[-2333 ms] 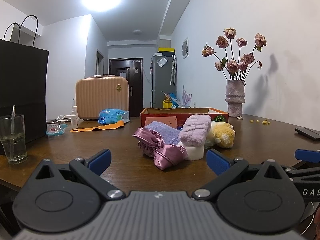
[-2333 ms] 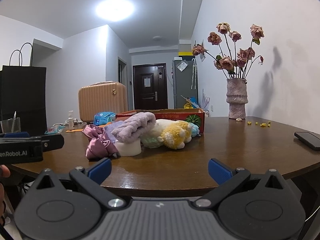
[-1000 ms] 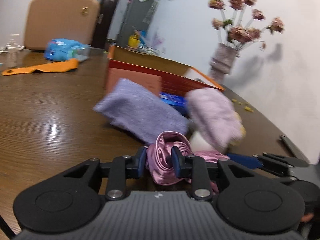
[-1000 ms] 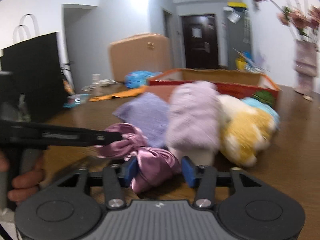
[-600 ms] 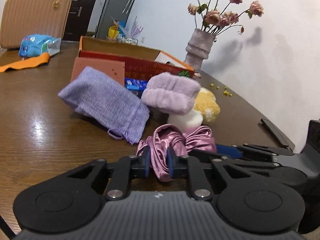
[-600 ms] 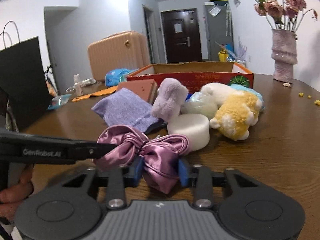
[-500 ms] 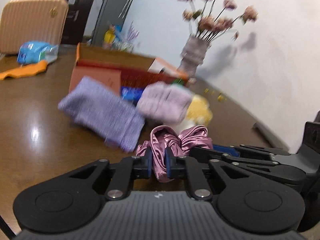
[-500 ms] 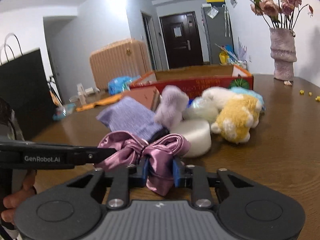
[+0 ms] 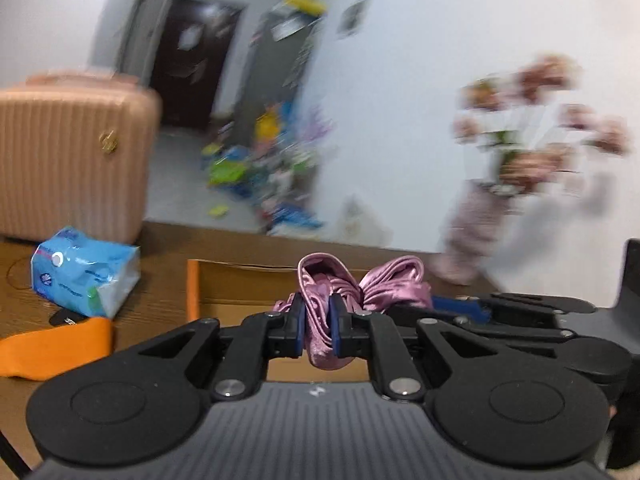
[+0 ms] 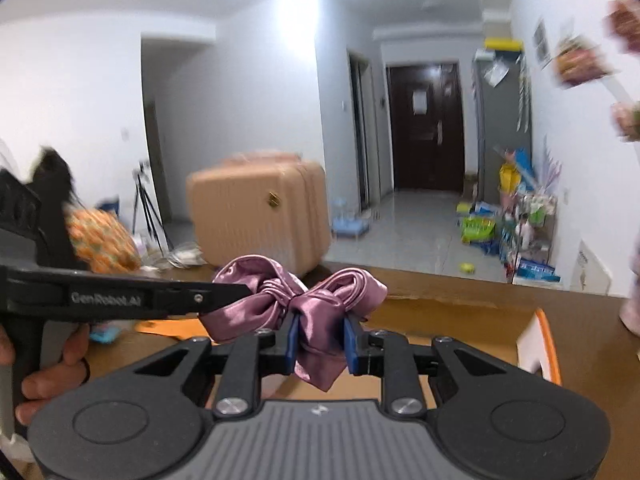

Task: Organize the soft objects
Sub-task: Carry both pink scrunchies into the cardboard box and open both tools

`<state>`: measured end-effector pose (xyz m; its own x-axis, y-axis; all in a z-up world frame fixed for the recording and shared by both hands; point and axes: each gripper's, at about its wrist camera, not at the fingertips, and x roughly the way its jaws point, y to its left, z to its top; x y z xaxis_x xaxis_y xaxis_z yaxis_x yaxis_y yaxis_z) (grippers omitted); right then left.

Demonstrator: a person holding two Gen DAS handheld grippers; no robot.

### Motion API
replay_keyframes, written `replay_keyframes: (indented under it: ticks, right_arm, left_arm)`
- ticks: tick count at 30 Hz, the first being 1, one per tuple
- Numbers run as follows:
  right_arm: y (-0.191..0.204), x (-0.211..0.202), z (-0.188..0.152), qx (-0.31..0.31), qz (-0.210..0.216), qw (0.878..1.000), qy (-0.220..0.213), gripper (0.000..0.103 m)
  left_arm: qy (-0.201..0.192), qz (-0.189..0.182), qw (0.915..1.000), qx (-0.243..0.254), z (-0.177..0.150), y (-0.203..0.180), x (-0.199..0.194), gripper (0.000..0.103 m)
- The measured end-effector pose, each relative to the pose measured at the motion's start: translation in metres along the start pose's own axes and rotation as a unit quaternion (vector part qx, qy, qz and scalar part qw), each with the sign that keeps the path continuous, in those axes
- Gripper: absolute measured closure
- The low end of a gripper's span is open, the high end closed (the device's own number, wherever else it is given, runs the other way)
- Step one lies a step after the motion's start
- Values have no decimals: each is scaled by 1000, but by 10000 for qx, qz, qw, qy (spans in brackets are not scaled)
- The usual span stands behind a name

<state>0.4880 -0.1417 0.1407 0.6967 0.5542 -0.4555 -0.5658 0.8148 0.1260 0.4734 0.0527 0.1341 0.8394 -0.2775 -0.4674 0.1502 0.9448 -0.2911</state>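
Shiny pink satin bow scrunchie (image 9: 320,312) is held in the air over the open orange-rimmed cardboard box (image 9: 240,284) on the brown wooden table (image 9: 160,292), pinched from both sides. Left hand-held gripper (image 9: 319,326) clamped on one loop, right hand-held gripper (image 10: 320,338) clamped on the other. Blue tissue pack (image 9: 84,270) and ribbed peach suitcase (image 9: 72,160) sit left of the box.
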Motion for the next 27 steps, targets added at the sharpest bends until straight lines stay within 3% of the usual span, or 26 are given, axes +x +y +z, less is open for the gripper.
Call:
replay_keyframes:
  ticks: [5,8,10,11,15,18,21,22,25,27]
  right_arm:
    - [-40,140,22,428,-1,9942,991,81]
    - [-53,194,14,662,35,9872,1450,81]
    - [-59,212,8,834,-28,9815,1723,78]
    - [-65,214,2,947,22,9797,1765,76]
    - [-81,211,-6,1259,29,9773,1704,49]
    - [-97,204,-16,1868,62,9687,1633,43]
    - [-105,189,-20,2098,82,9694,1269,40]
    - [-103,182,-19,2072,19,9720,1109,40]
    - [-89,153,-3,1718,-181,9803,956,40]
    - [-78,120,14,1433,-255,9863,772,33]
  left_arm:
    - [725,917,9931,70,15,30,107,89]
    - [936,1414,9852,243,2,36,135,78]
    - [887,1356,9856,476,-2,37,139,74]
    - [891,1310,9863,466,0,38,138,71]
    - [902,1355,9841,706,-1,33,139,68]
    - [934,1320,9830,868,-2,28,142,62]
    - [877,1167,9855,860,-1,29,141,60]
    - [782,1130,9867,865,0,29,138,60]
    - [526,1197,9873,903,7,15,111,48]
    - [311,1116,9893,890,18,4,83,45]
